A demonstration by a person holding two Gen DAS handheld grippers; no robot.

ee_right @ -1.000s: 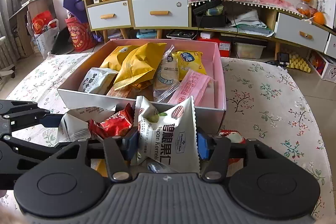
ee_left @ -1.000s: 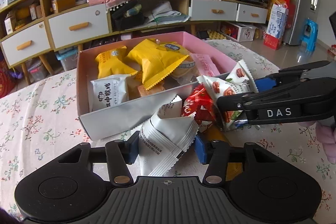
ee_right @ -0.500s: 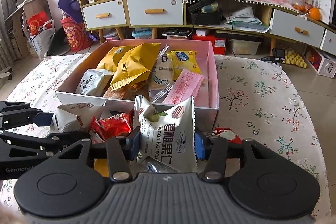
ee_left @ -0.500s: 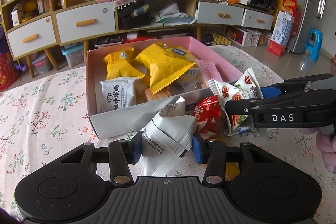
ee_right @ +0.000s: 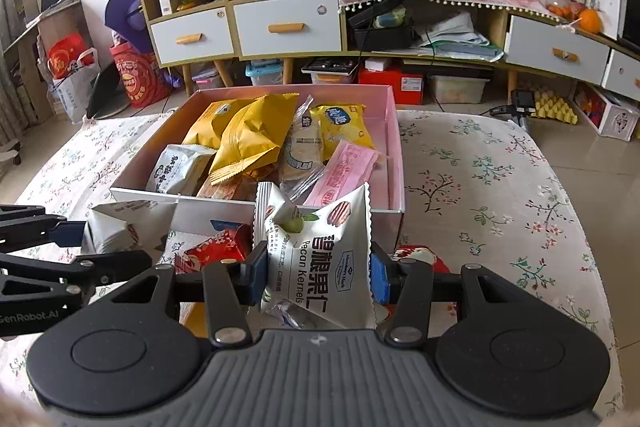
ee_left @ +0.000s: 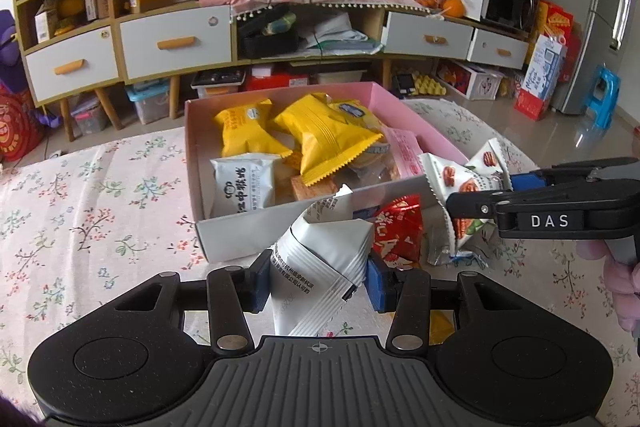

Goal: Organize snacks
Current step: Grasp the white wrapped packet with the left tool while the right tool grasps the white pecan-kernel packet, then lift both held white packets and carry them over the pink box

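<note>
Flowered cloth covers the table [ee_left: 92, 211], which fills the lower half of both views, with a low cabinet [ee_left: 176, 43] of white drawers across the top. At the centre of each view sits the pink box [ee_left: 416, 119], open, holding yellow packets [ee_left: 324, 139], a white packet [ee_left: 244, 183] with dark Chinese print at its lower left corner, and a pink wrapper [ee_right: 340, 171] on its right side.

Lower centre of the left view, the left gripper [ee_left: 316, 279] is clamped on a white pouch [ee_left: 320, 259] with small black Chinese text, held in front of the box's near wall. Just right of it a red packet [ee_left: 396, 231] lies on the cloth.

Lower centre of the right view, the right gripper [ee_right: 318, 275] is clamped on a white nut bag [ee_right: 320, 259] reading "Pecan Kernels" and "Member's Mark", also in front of the box's near wall. Seen from the left camera at the right edge, that gripper's finger carries a "DAS" label. The left tool, at the left edge of the right view, reads "GenRobot.AI".
</note>
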